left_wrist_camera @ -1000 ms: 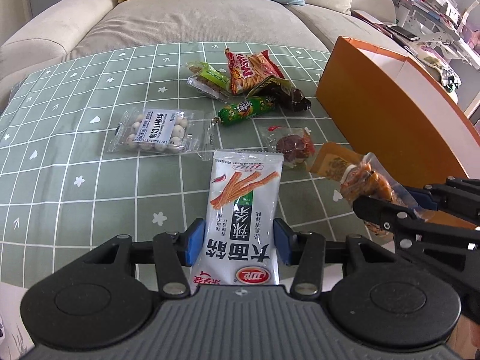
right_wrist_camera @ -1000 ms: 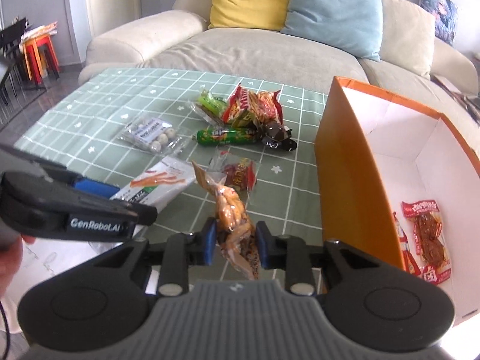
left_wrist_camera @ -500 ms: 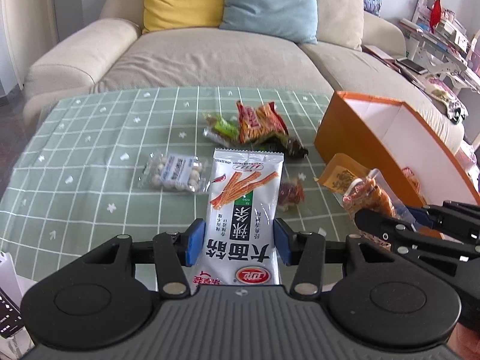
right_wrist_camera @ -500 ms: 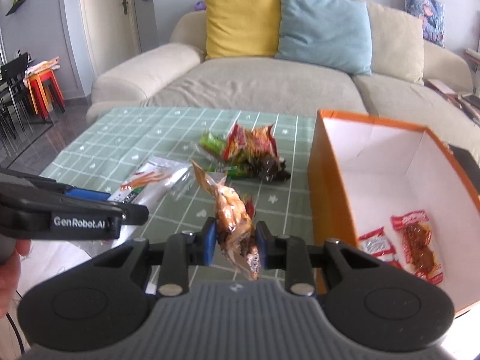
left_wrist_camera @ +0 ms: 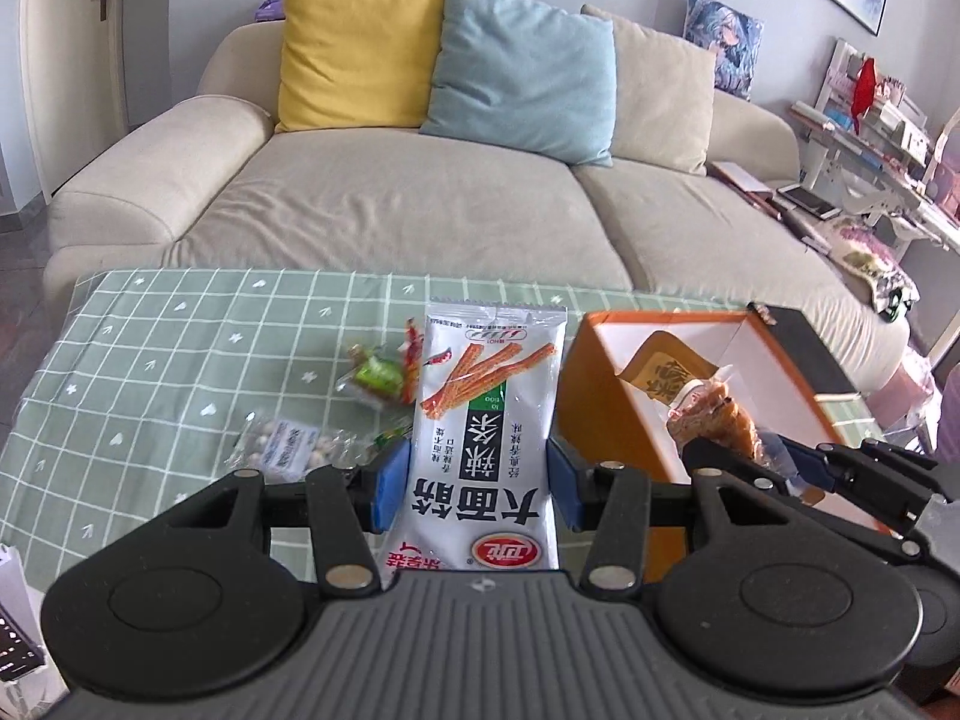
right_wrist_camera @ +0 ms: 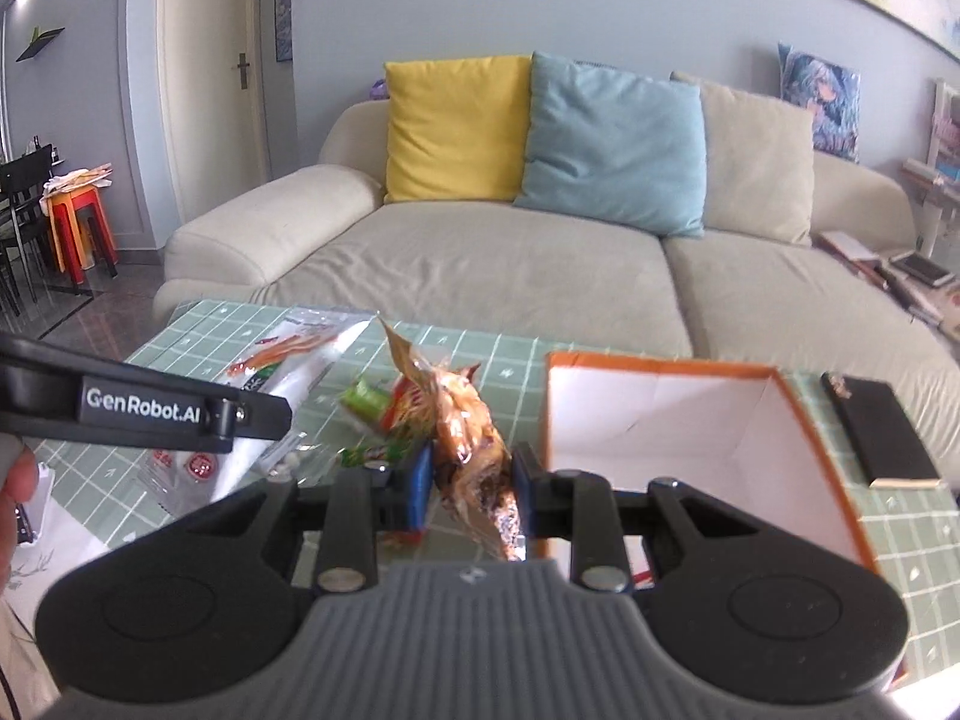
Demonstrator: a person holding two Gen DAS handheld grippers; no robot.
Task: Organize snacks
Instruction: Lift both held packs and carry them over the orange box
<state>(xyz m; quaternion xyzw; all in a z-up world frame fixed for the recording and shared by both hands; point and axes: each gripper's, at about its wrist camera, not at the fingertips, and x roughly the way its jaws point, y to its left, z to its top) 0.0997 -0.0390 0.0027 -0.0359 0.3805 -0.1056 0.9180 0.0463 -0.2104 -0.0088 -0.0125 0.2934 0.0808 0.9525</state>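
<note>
Each camera sat just behind its own gripper, angled down across the green-checked desk [left_wrist_camera: 150,372] toward the sofa [right_wrist_camera: 480,264]. The left view stood left of the right; both shared the orange box [left_wrist_camera: 600,396], the cushions and the desk's snacks.

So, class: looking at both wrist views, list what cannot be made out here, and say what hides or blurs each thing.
- Orange box floor, right wrist view: hidden behind the right hand-held gripper.
- Snacks on the table, left wrist view: partly covered by the white snack packet in the left hand-held gripper.
- Amber snack bag label, right wrist view: crumpled, blurred.
- Person: only a hand, cut by the left edge.
</note>
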